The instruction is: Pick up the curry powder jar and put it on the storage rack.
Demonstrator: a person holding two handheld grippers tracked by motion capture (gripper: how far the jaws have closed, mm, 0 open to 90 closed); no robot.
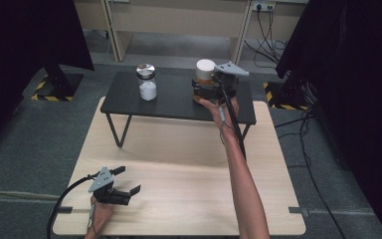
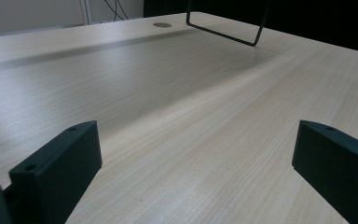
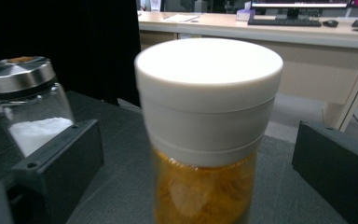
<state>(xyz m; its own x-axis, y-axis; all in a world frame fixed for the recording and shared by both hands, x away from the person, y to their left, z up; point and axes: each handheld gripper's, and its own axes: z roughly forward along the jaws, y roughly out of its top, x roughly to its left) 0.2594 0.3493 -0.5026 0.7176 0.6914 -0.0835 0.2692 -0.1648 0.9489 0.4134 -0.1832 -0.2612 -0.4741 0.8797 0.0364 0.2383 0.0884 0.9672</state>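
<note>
1. The light wooden counter (image 1: 179,164) lies bare between the left claw (image 1: 129,180) and the black shelf (image 1: 129,97), giving open passage.
2. The shelf's wire legs (image 1: 122,130) stand on the counter's far part.
3. On the shelf, a white-lidded jar (image 3: 207,121) stands between the right claw's (image 1: 197,91) spread jaws, with gaps either side.
4. A metal-lidded jar (image 1: 146,82) stands well apart to the left, leaving free shelf between.

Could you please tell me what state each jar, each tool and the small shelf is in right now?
White-lidded jar: upright on the shelf, lid on, orange contents, standing between the right tool's jaws, which don't touch it.
Metal-lidded jar: upright, lid on, partly filled with white powder.
Right tool: open around the white-lidded jar.
Left tool: open, holding nothing, low over the wooden table.
Black shelf: standing on the table.
</note>
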